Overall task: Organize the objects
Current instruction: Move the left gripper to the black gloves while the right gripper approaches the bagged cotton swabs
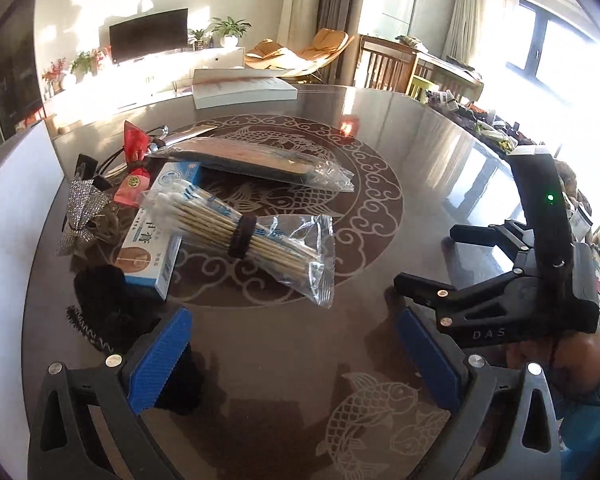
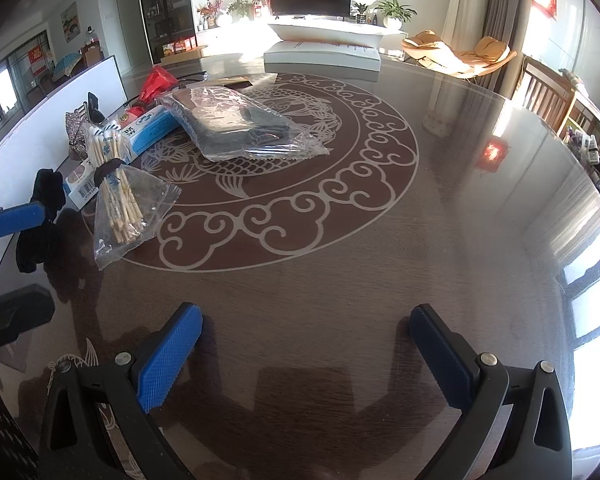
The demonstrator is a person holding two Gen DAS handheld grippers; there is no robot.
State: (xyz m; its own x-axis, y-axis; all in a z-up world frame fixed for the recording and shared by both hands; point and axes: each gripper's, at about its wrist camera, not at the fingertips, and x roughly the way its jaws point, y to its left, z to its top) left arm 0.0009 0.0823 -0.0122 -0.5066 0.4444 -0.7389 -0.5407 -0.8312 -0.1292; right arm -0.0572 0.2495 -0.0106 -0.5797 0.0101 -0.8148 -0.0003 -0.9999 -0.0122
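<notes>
Both your left gripper [image 1: 292, 356] and right gripper [image 2: 306, 360] hover with jaws spread, empty. The cotton swab bag [image 1: 244, 240] lies left of centre on the table [image 1: 380, 248]; approach low, pinching across its banded middle.

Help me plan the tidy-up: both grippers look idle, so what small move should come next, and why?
Probably ease the left gripper forward toward the bag of cotton swabs. Both the left and the right gripper are open and hold nothing above the table. The bag lies loose on top of the blue and white box, nearest the left fingers, so it seems the easiest first pick.
</notes>
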